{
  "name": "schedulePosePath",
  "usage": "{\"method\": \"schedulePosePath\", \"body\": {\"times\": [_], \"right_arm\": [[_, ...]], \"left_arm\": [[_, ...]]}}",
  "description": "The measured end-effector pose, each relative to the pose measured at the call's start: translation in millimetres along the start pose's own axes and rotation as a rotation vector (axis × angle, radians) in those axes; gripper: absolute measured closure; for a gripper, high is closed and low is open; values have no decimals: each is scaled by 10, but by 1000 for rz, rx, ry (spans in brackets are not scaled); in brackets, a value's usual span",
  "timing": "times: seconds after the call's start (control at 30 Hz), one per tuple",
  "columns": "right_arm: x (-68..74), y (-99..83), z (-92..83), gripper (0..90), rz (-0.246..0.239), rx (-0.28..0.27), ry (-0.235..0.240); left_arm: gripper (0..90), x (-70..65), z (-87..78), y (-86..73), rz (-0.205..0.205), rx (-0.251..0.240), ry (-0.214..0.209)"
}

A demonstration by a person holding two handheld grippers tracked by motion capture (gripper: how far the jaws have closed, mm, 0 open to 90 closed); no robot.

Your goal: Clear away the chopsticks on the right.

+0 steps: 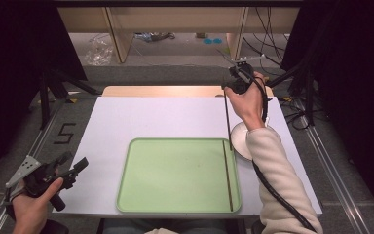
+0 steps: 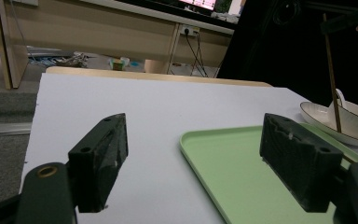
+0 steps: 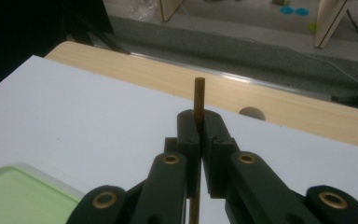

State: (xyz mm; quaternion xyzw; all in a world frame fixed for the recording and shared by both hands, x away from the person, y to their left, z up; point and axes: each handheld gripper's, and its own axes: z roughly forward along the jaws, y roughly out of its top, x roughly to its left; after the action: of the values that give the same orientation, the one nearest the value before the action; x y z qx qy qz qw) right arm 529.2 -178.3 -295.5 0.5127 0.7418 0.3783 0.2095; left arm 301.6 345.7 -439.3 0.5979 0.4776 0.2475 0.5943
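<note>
My right gripper (image 1: 232,82) is raised over the far right of the table and shut on the top end of a thin brown chopstick (image 1: 228,122), which hangs down to the white bowl (image 1: 241,139). In the right gripper view the jaws pinch the chopstick (image 3: 198,98) near its tip. A second chopstick (image 1: 228,175) lies along the right side of the green tray (image 1: 175,175). My left gripper (image 1: 80,168) is held open off the table's near left corner; in the left gripper view its fingers (image 2: 100,158) stand wide apart with nothing between them.
The white sheet (image 1: 165,119) covers most of the wooden table (image 1: 175,90). The white bowl (image 2: 340,122) sits just right of the tray (image 2: 242,172). Cables (image 1: 268,29) and furniture legs stand on the floor beyond the far edge.
</note>
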Motion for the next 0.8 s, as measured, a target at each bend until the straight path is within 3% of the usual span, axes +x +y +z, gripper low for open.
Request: {"method": "schedulePosePath", "body": {"times": [0.3, 0.4, 0.43, 0.53, 0.63, 0.67, 0.77, 0.8], "right_arm": [[-4, -74, 97, 881, 24, 108, -8], [-22, -119, 140, 881, 52, 167, -6], [-8, -131, 147, 881, 82, 203, -7], [-9, -172, 185, 881, 106, 256, -15], [-23, -226, 234, 881, 108, 288, -18], [-4, -239, 247, 880, 142, 312, -22], [-11, -309, 301, 880, 150, 330, -16], [9, -324, 309, 880, 188, 351, -20]], "left_arm": [[233, 4, 3, -3, 2, -6, -6], [233, -10, -2, -5, -14, -6, 5], [233, -7, -4, 0, -8, 4, 8], [233, 1, 2, -2, 1, -5, -4], [233, 1, 3, -3, 1, -4, -4], [233, -4, -4, 4, 0, 10, 7], [233, -5, 2, -1, -3, -1, 0], [233, -2, -3, 2, 4, 9, 3]]}}
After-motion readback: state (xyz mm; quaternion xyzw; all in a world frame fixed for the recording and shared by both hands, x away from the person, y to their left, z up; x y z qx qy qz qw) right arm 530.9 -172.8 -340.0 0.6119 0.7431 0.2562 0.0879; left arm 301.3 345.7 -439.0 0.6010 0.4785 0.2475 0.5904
